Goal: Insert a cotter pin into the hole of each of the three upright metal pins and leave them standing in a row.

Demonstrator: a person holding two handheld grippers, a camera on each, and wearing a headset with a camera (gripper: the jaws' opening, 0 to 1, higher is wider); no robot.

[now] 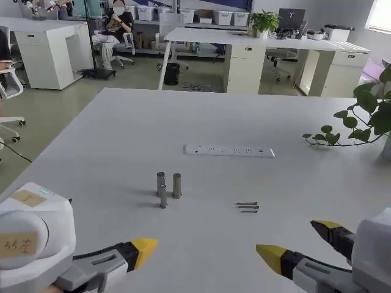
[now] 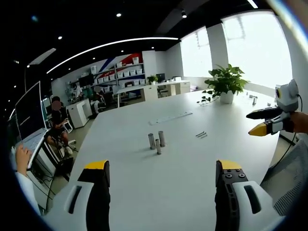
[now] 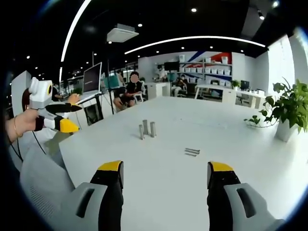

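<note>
Left tool [image 2: 161, 166], right tool [image 3: 166, 168]: both hanging open, empty. Advised: gripping one thin grey cotter pin [image 1: 248, 211] endwise, sparing the upright grey metal pins [image 1: 168, 188].

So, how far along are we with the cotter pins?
Nothing done yet. The three metal pins stand upright in a cluster, and the cotter pins lie loose on the table beside them. Nothing in hand: the left gripper and right gripper are open and empty. All three insertions remain.
</note>
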